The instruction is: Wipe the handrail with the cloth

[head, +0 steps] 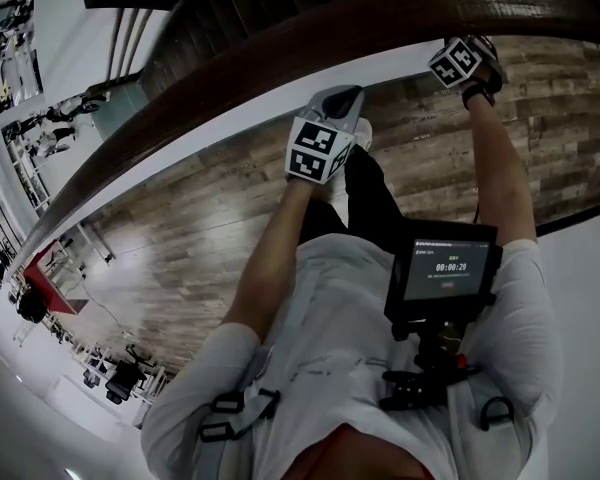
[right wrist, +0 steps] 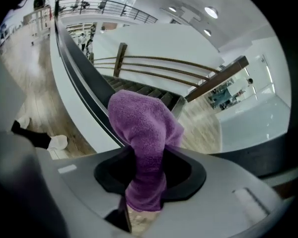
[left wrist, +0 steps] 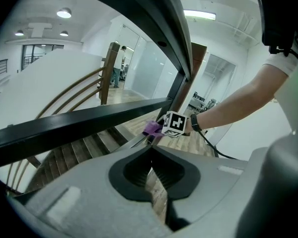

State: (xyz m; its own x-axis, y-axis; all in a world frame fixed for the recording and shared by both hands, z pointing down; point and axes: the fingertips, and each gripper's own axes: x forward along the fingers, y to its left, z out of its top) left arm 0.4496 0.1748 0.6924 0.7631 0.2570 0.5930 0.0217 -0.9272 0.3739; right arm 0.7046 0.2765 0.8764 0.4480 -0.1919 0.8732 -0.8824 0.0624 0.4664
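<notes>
On the near side of the handrail (head: 280, 48), the left gripper (head: 340, 108) is held with its jaws together on nothing. Further along, close against the handrail, the cloth (right wrist: 141, 128) is clamped between the jaws of the right gripper (right wrist: 146, 157). Only a narrow fold seems to be pinched, so the cloth could be dragged free by friction against the handrail and dropped.

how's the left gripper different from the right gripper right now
The right gripper is clamped on the purple cloth, while the left gripper has its jaws together on nothing. In the head view, the right gripper is up against the dark handrail, and the left gripper sits just below it, apparently not touching. Both are grey, hand-held, and carry a marker cube.
</notes>
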